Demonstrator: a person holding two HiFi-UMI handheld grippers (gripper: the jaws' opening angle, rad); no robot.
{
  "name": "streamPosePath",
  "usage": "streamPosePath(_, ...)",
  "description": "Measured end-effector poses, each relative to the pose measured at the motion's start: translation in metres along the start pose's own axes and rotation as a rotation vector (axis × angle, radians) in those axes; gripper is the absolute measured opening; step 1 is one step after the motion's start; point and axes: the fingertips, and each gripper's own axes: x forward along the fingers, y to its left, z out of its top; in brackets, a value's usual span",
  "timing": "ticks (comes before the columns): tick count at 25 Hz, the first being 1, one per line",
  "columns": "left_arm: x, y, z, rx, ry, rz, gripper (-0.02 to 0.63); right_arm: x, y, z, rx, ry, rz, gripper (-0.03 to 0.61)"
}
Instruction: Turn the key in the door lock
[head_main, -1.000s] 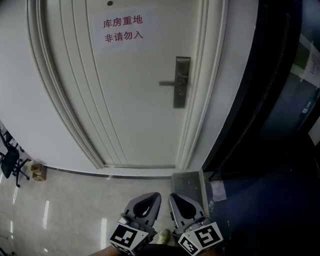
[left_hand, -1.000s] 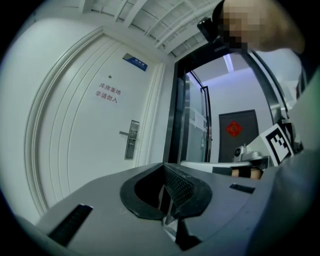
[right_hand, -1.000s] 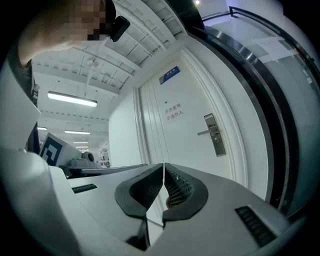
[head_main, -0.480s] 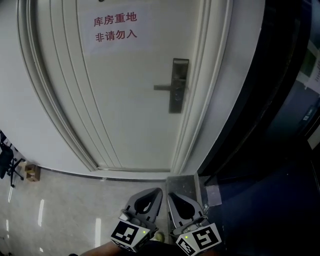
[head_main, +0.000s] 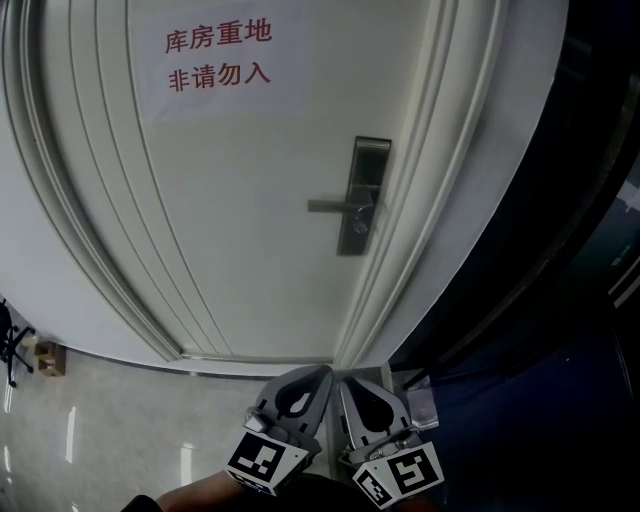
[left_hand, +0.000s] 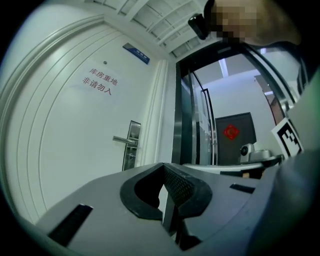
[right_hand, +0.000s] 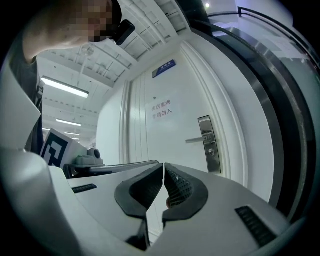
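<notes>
Left gripper (left_hand: 162, 172) and right gripper (right_hand: 163, 170) are hanging well apart from the door lock (head_main: 362, 195), empty fingers pressed together, risking bumping the key instead of gripping it.

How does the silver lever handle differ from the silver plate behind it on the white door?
The silver lever handle lies horizontal, a thin bar pointing left; the silver plate stands upright, a broad rectangle. The handle sticks out; the plate sits flat on the white door. Both are metal, near its right edge.
</notes>
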Motion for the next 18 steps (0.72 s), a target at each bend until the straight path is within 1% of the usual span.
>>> streamPosePath(4, 0.029, 0.031, 0.006, 0.002, -0.002, -0.020, 0.003, 0.039, -0.017, 0.000, -0.020, 0.021, -0.037, 0.015)
streamPosePath(8, 0.059, 0.058, -0.001, -0.022, 0.014, -0.043, 0.003, 0.072, -0.038, -0.007, -0.042, 0.039, -0.077, 0.015)
streamPosePath(11, 0.078, 0.076, -0.005, -0.032, 0.020, -0.063, 0.003, 0.096, -0.060, -0.011, -0.071, 0.046, -0.118, 0.015)
streamPosePath(13, 0.087, 0.086, -0.007, -0.035, 0.022, -0.075, 0.003, 0.112, -0.079, -0.011, -0.070, 0.046, -0.146, 0.015)
streamPosePath(15, 0.094, 0.095, -0.009, -0.040, 0.029, -0.084, 0.003, 0.126, -0.098, -0.012, -0.032, 0.044, -0.164, 0.015)
streamPosePath(16, 0.096, 0.099, -0.011, -0.044, 0.033, -0.088, 0.003, 0.134, -0.108, -0.013, 0.015, 0.042, -0.162, 0.017)
streamPosePath(17, 0.099, 0.103, -0.012, -0.048, 0.038, -0.091, 0.003, 0.142, -0.117, -0.013, 0.084, 0.038, -0.153, 0.015)
streamPosePath(18, 0.101, 0.107, -0.013, -0.052, 0.042, -0.094, 0.003, 0.150, -0.127, -0.014, 0.177, 0.029, -0.142, 0.017)
